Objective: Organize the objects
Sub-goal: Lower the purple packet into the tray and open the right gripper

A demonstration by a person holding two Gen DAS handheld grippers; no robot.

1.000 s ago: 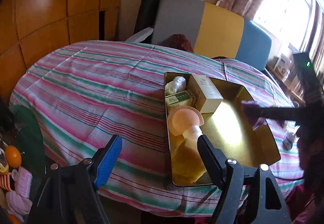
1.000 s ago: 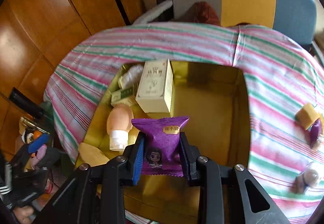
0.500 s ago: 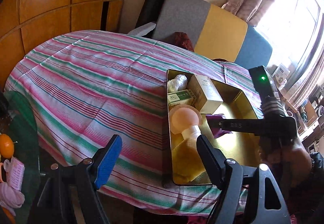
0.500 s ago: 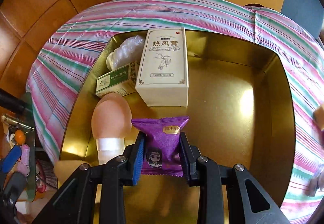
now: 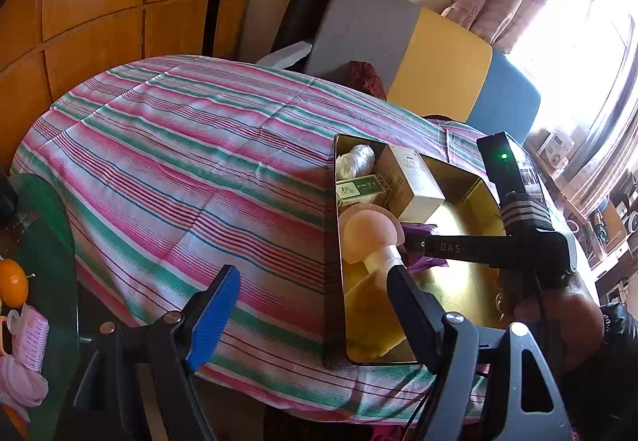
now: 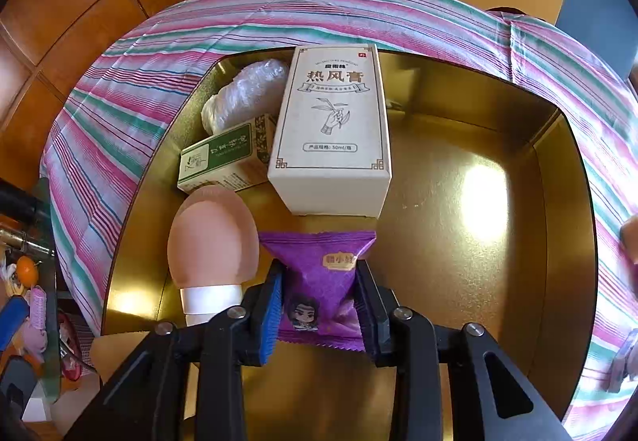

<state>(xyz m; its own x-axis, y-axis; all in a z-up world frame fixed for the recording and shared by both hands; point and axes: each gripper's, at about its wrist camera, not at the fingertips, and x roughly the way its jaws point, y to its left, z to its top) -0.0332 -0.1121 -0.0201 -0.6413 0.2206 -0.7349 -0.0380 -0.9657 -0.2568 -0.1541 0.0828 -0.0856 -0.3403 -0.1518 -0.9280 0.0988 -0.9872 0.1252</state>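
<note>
The snack packet [image 6: 319, 281] between the right gripper's [image 6: 319, 311] blue-padded black fingers is purple, with a yellow label and a small cartoon figure. Left of those fingers, the makeup sponge [image 6: 213, 237] is peach on a white base. Beyond the packet, the tall box [image 6: 331, 130] is cream with dark print, and the smaller box [image 6: 225, 158] beside it is green and cream. The tray [image 6: 470, 114] is shiny gold. The tablecloth [image 5: 179, 162] is striped pink, green, white and blue.

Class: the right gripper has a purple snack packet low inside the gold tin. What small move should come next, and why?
Probably open the right gripper fully and lift away: its jaws have just been opening, and the purple packet sits between them on the gold tin, beside the cream box.
</note>
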